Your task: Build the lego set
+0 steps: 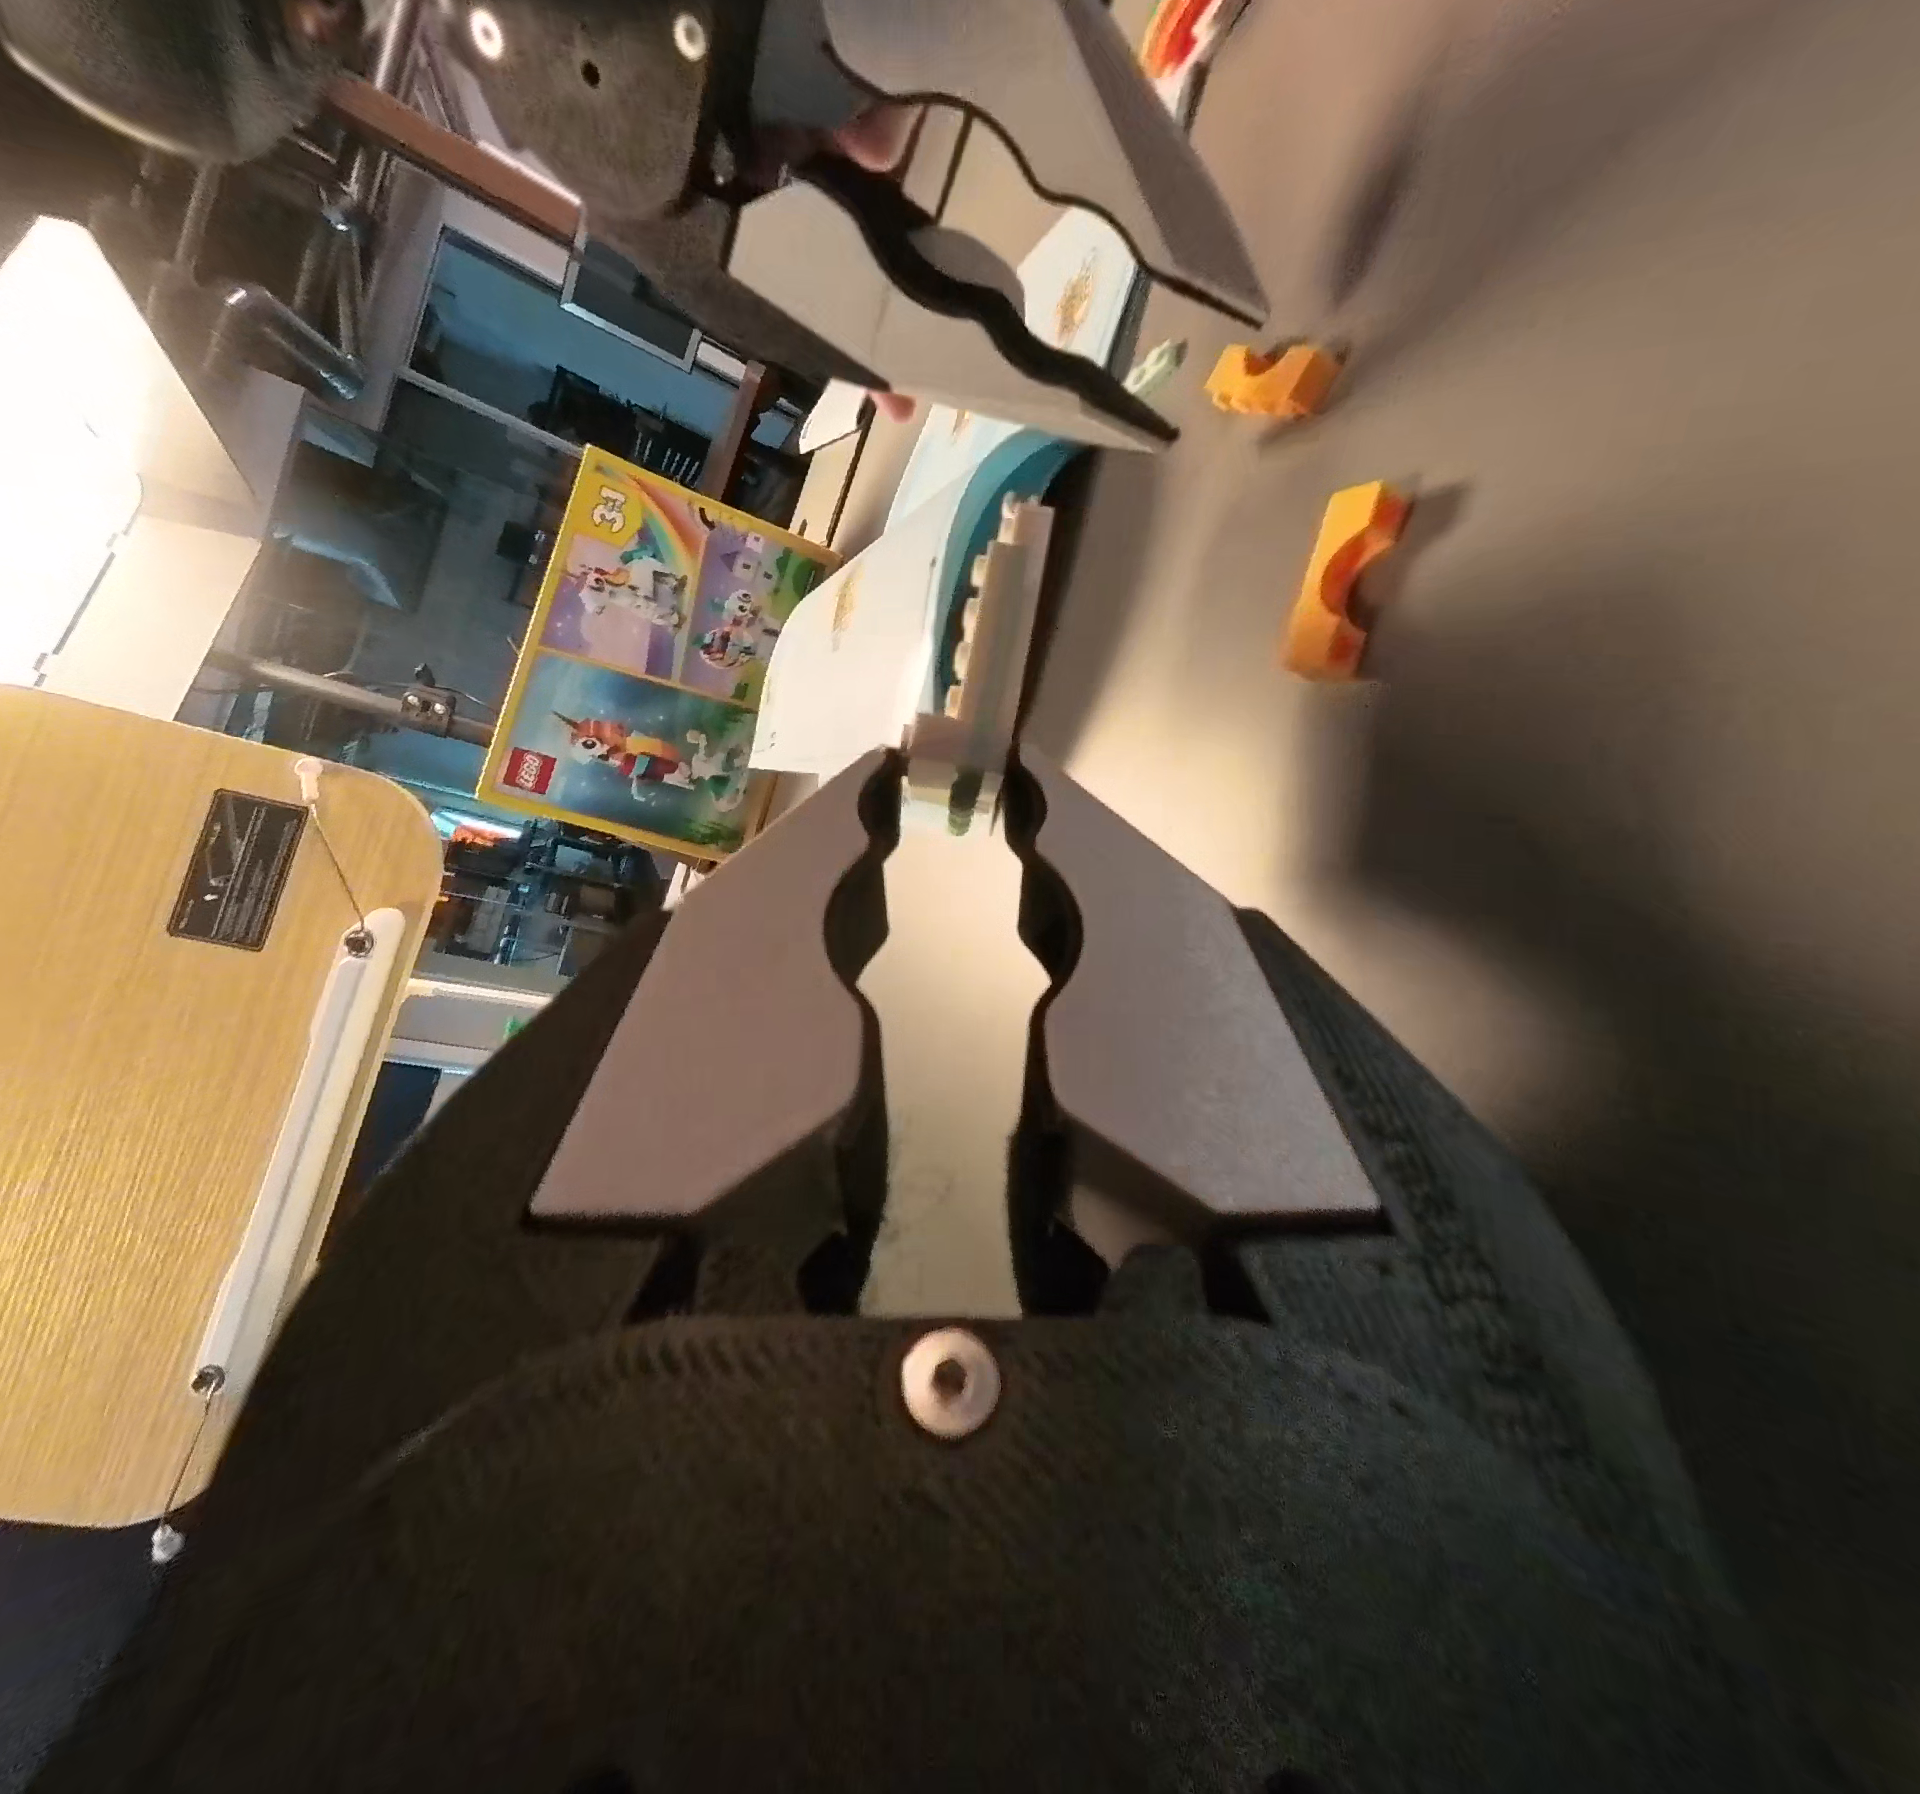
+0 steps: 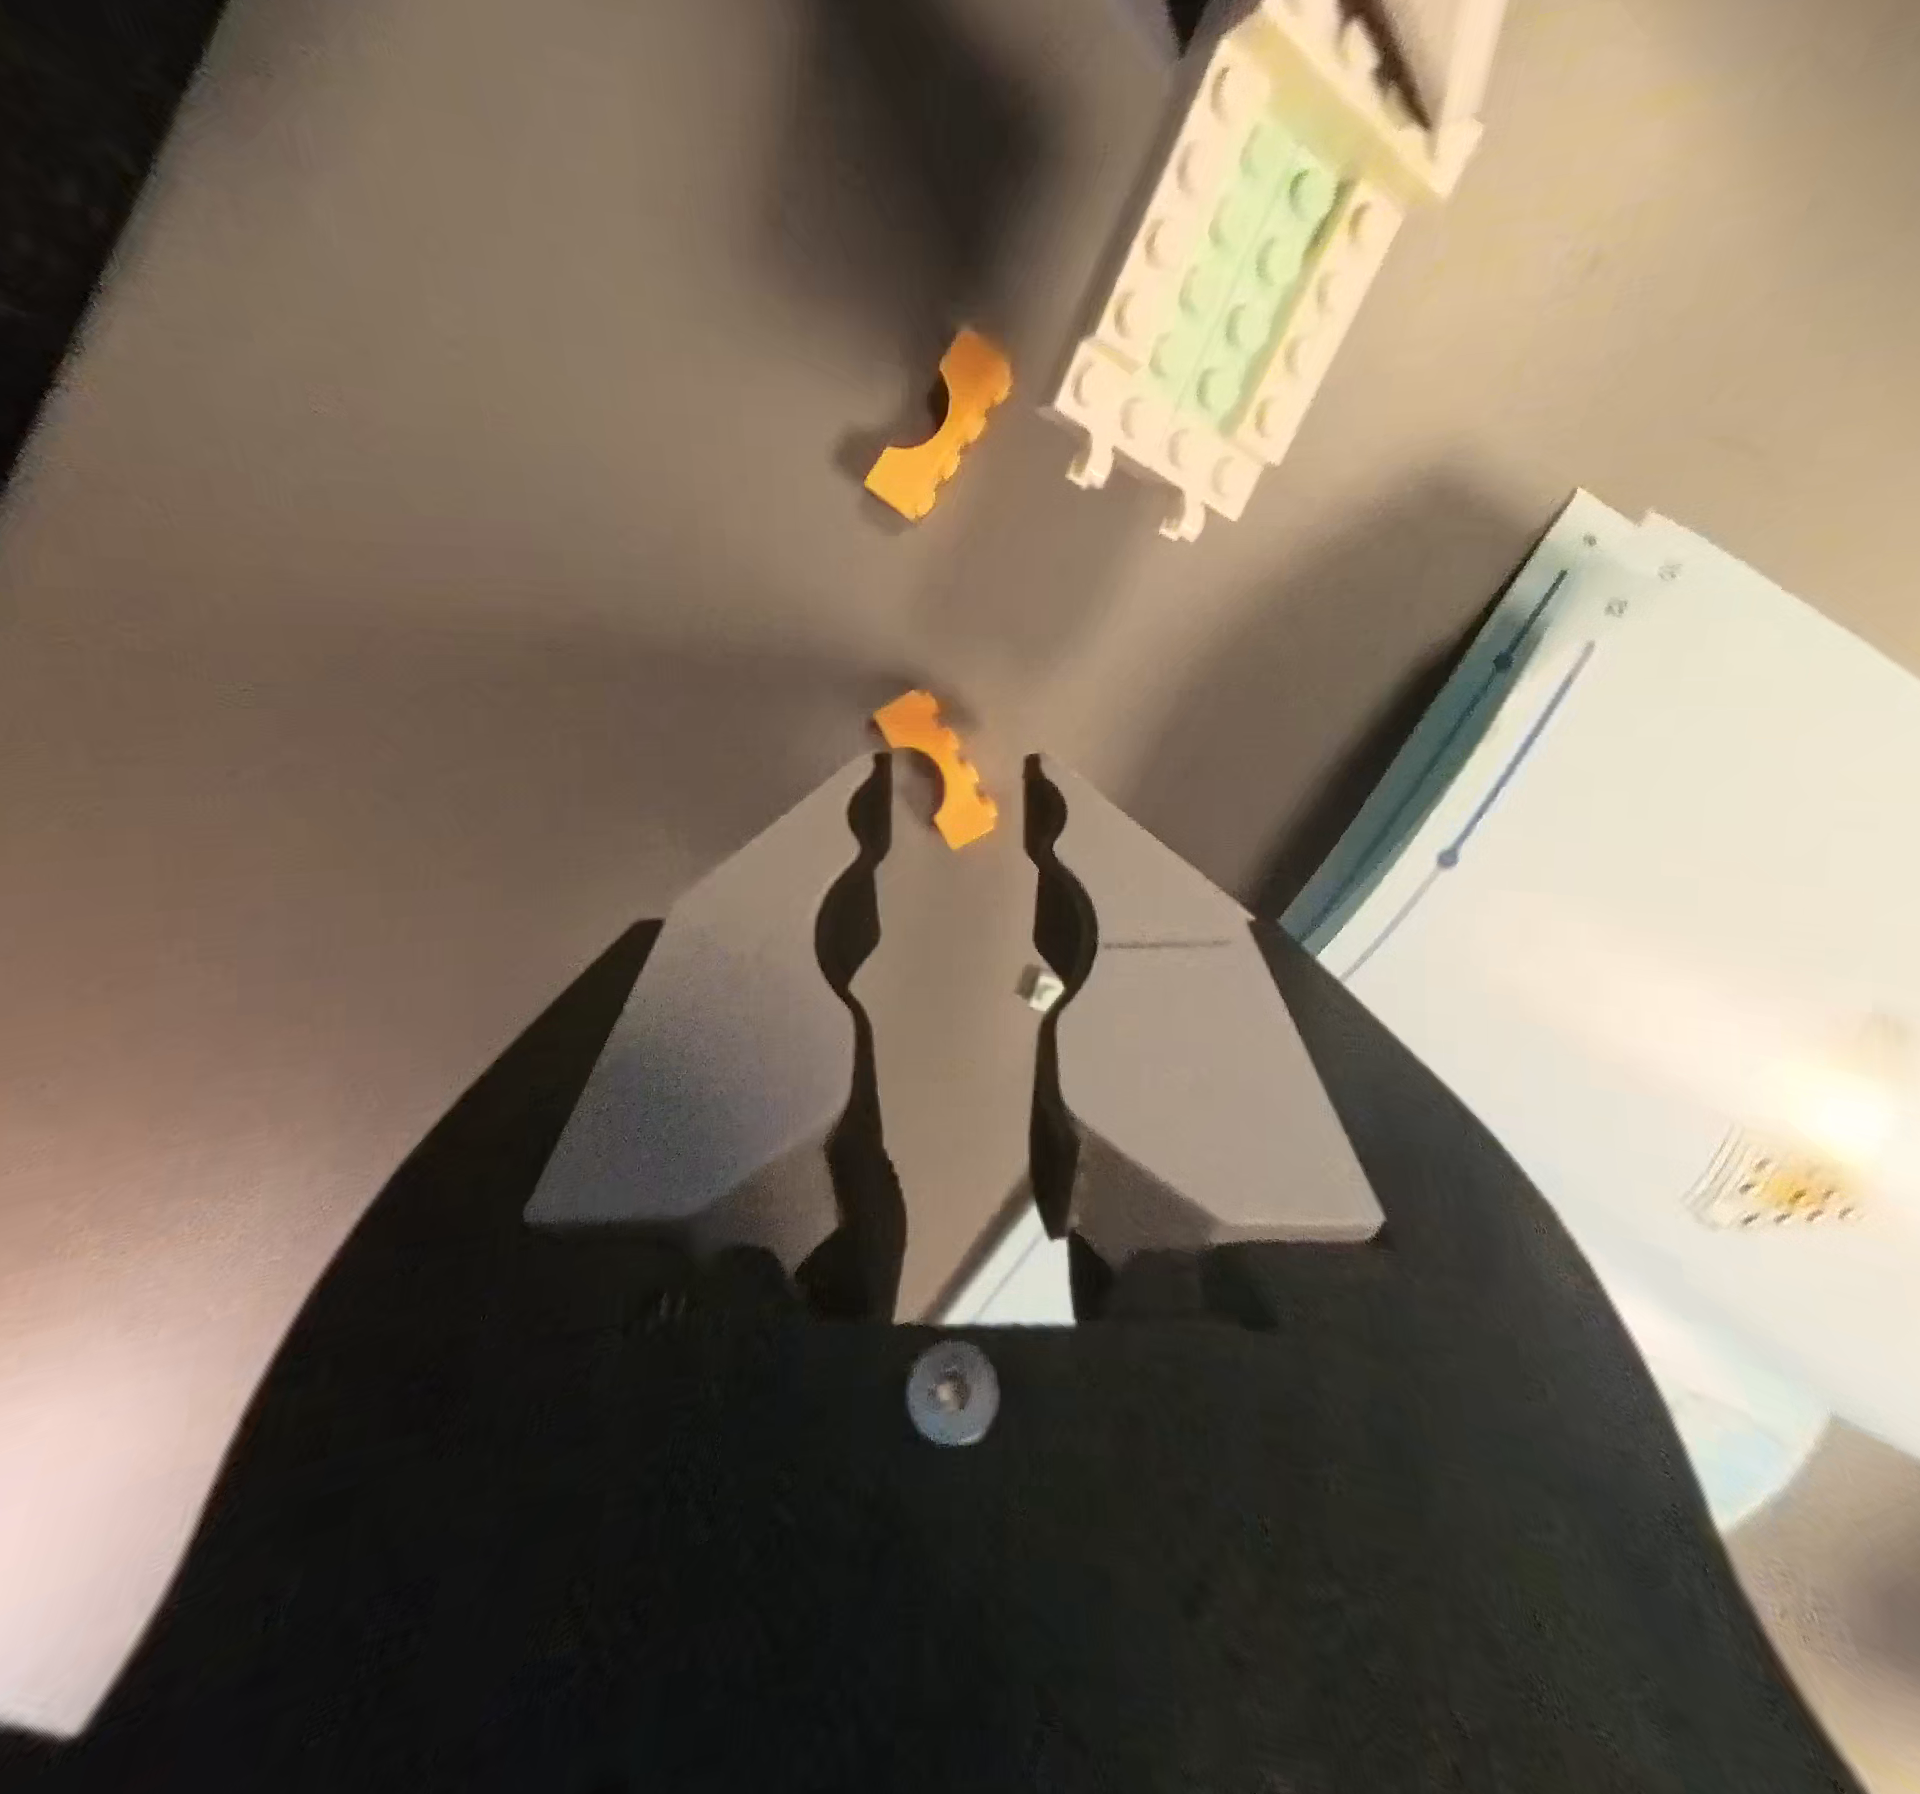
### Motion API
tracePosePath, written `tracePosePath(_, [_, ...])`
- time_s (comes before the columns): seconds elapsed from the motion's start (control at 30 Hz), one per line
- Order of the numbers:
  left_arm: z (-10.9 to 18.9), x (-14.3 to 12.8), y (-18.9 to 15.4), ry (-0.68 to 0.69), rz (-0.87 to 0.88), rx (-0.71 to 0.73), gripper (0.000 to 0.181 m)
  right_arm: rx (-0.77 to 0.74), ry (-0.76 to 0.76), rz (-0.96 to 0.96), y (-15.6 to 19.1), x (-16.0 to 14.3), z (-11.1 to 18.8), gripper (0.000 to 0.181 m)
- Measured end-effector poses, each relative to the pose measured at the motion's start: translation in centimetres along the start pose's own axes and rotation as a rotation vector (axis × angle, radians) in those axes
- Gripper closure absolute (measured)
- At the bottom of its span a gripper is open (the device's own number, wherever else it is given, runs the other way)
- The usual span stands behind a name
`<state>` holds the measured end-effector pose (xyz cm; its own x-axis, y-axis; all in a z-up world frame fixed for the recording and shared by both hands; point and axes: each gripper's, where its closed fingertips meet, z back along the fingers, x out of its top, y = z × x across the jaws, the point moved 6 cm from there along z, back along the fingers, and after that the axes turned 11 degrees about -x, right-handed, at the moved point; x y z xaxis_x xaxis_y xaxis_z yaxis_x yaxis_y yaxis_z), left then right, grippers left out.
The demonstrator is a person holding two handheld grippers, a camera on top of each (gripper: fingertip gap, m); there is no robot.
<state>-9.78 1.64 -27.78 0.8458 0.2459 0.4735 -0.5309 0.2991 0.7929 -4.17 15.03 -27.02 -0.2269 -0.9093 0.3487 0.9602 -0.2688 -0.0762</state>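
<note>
My left gripper [image 1: 956,773] is shut on one end of a white plate assembly with pale green plates [image 1: 997,622], held above the grey table. The assembly also shows in the right wrist view [image 2: 1247,290], with the left gripper's fingers [image 2: 1455,9] on its far end. My right gripper [image 2: 956,762] is open, low over the table, with an orange arch brick [image 2: 940,773] lying between its fingertips. In the left wrist view the right gripper [image 1: 1205,373] is beside that brick [image 1: 1273,378]. A second orange arch brick [image 2: 940,430] lies near the assembly's free end.
An open instruction booklet [image 2: 1662,913] lies to the right on the grey table [image 2: 416,549]. The set's box [image 1: 655,664] stands at the table's far side. A small grey piece [image 2: 1039,986] lies under my right fingers. A wooden panel [image 1: 156,1069] is off the table. Across from one pair of fingers to the other is roughly 10 centimeters.
</note>
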Motion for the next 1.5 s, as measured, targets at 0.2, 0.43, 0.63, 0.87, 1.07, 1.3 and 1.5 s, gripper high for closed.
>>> tracePosePath(0.2, [-0.1,0.1,-0.2,0.000,-0.008,-0.014,0.163,0.019,0.116,0.065,0.6,0.1,-0.8,0.180])
tracePosePath(0.43, [-0.5,0.3,0.3,0.088,0.006,0.058,0.163,-0.485,-0.104,-0.183,-0.8,2.3,3.0,0.180])
tracePosePath(0.63, [-0.8,1.2,-0.1,0.143,-0.095,0.124,0.163,-0.881,-0.103,-0.067,0.2,6.0,1.9,0.180])
tracePosePath(0.87, [-0.7,1.5,-0.3,0.135,-0.145,0.147,0.163,-0.892,-0.024,0.049,0.7,6.9,1.1,0.180])
tracePosePath(1.07, [-0.4,2.1,-0.6,0.100,-0.209,0.169,0.163,-0.705,-0.146,-0.033,0.9,7.2,2.3,0.170])
tracePosePath(1.3, [0.2,2.9,-0.5,0.033,-0.233,0.212,0.164,-0.348,-0.389,-0.406,0.4,5.5,4.2,0.163])
tracePosePath(1.5, [0.6,3.1,-0.2,0.002,-0.211,0.234,0.163,-0.249,-0.489,-0.501,0.3,4.3,4.2,0.166])
